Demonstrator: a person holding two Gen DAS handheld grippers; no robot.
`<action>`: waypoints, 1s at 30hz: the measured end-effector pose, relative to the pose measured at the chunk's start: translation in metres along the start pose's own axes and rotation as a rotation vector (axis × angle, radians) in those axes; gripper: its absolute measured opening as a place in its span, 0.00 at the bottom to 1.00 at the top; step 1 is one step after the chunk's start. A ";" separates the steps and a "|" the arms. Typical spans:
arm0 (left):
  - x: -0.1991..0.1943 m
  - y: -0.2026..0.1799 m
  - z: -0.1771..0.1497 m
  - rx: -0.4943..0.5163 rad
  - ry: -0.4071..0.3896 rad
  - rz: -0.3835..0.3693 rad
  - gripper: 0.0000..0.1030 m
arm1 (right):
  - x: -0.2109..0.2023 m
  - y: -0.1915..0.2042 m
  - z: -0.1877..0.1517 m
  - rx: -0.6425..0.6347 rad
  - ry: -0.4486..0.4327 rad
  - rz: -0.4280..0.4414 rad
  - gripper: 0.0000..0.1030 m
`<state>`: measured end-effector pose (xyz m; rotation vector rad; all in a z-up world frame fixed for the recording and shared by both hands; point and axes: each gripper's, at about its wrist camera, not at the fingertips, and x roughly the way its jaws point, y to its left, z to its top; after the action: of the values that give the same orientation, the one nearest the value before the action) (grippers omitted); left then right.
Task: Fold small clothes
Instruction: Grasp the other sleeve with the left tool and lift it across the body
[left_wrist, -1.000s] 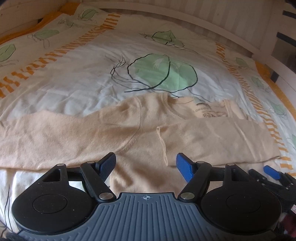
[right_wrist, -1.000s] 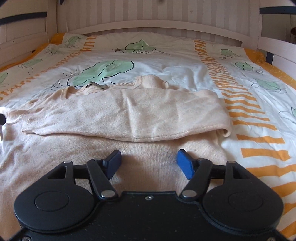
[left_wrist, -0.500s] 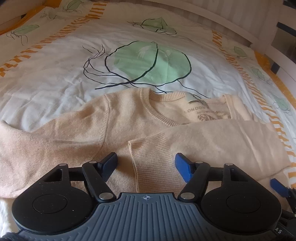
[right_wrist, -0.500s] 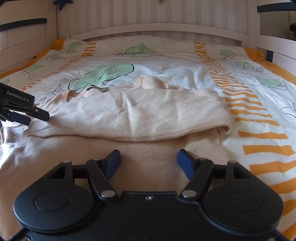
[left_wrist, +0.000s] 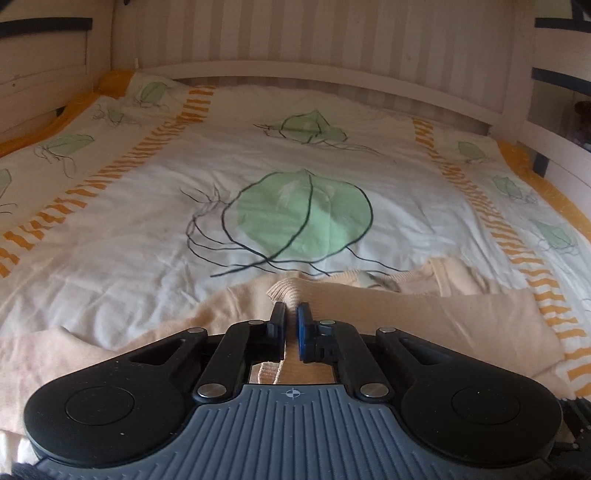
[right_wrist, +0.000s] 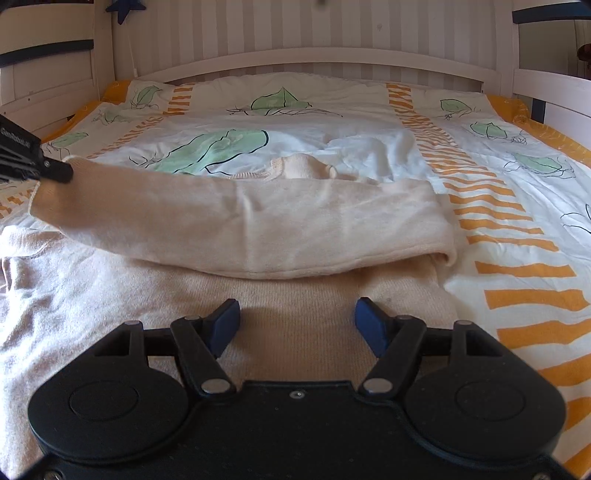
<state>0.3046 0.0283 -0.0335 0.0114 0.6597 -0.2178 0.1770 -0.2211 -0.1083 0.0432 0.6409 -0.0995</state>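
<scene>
In the left wrist view the left gripper (left_wrist: 291, 314) sits low in the centre of the frame, its jaws drawn almost together and pinching the ribbed cuff (left_wrist: 284, 290) of a cream sleeve (right_wrist: 240, 225). The right wrist view shows the same grip at its far left edge, where that gripper's black tip meets the sleeve end and holds it up off the fabric below.

The right gripper (right_wrist: 297, 326) stands in the lower centre of its own view with its jaws wide apart and nothing between them; the blue pads hover over the body of the cream sweater (right_wrist: 288, 332).

The sweater lies spread across the lower half of both frames on the bed, its sleeve folded across the chest from the right side towards the left. The neckline (left_wrist: 373, 278) with a label peeks out just above the sleeve.

Beneath it is a white bedspread (left_wrist: 147, 221) with green leaf prints and orange striped bands. A pale wooden bed rail (right_wrist: 332, 59) and striped wall close off the top of both frames. Nothing lies on the bedspread beyond the sweater.
</scene>
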 end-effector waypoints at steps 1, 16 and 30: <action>-0.001 0.006 0.002 -0.011 0.000 0.009 0.06 | 0.000 0.000 0.001 0.001 0.004 0.006 0.72; 0.036 0.048 -0.032 -0.093 0.181 0.114 0.07 | -0.001 -0.002 0.002 0.012 0.005 0.026 0.76; 0.014 0.066 -0.055 -0.081 0.202 -0.020 0.61 | 0.000 -0.005 0.002 0.024 0.010 0.035 0.77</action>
<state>0.2955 0.0946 -0.0894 -0.0517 0.8702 -0.2101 0.1774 -0.2259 -0.1066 0.0782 0.6491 -0.0732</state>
